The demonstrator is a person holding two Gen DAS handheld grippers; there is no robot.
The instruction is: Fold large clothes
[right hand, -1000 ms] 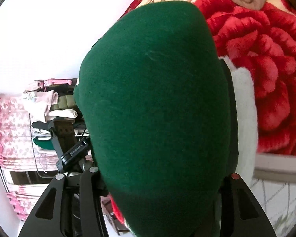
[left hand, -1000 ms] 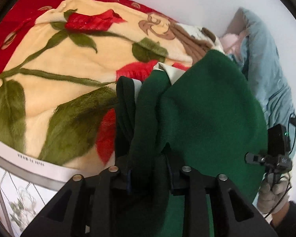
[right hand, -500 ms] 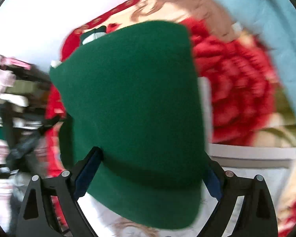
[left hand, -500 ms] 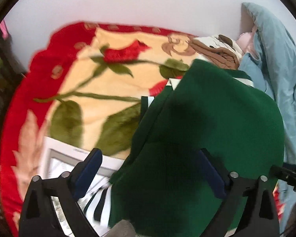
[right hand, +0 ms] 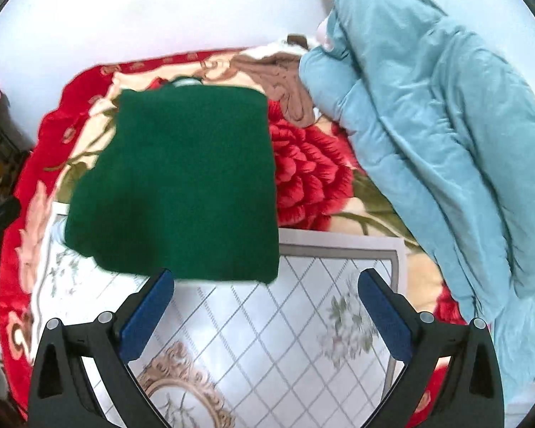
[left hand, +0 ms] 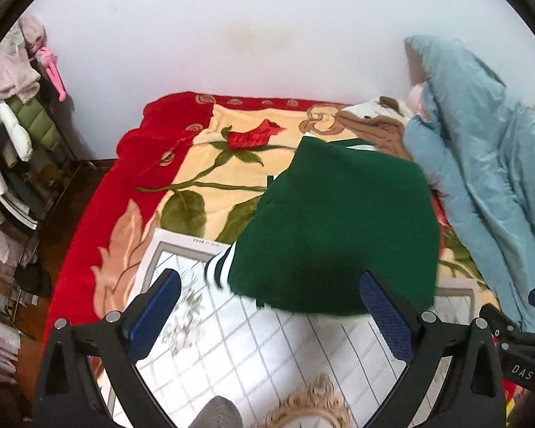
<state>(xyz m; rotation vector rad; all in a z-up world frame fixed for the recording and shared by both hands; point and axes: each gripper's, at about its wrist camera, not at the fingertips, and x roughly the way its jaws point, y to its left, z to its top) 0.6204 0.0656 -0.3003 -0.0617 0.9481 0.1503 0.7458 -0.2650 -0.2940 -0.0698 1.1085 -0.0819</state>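
the green garment (left hand: 339, 235) lies folded into a compact rectangle on the bed, its near edge over the white patterned mat (left hand: 267, 349) and its far part on the rose blanket (left hand: 210, 164). a striped cuff (left hand: 219, 267) peeks out at its left side in the left wrist view. both tools are empty: the left tool (left hand: 267, 306) stands wide open just short of the garment's near edge, and the right tool (right hand: 265, 303) is spread just as wide, with nothing between its blue pads (right hand: 383, 317).

to my eye the fold looks close to done, and what remains is tidying. doing it well probably means tucking that stray cuff under the body so no striped edge shows, then pressing the top flat from the middle outward so the layers don't slide. the fabric looks thick and fuzzy, so it may spring back; a light, even press should hold it better than a pinch. the blue quilt (right hand: 446, 135) bunched on the right is close, so keep the tools from dragging it in.
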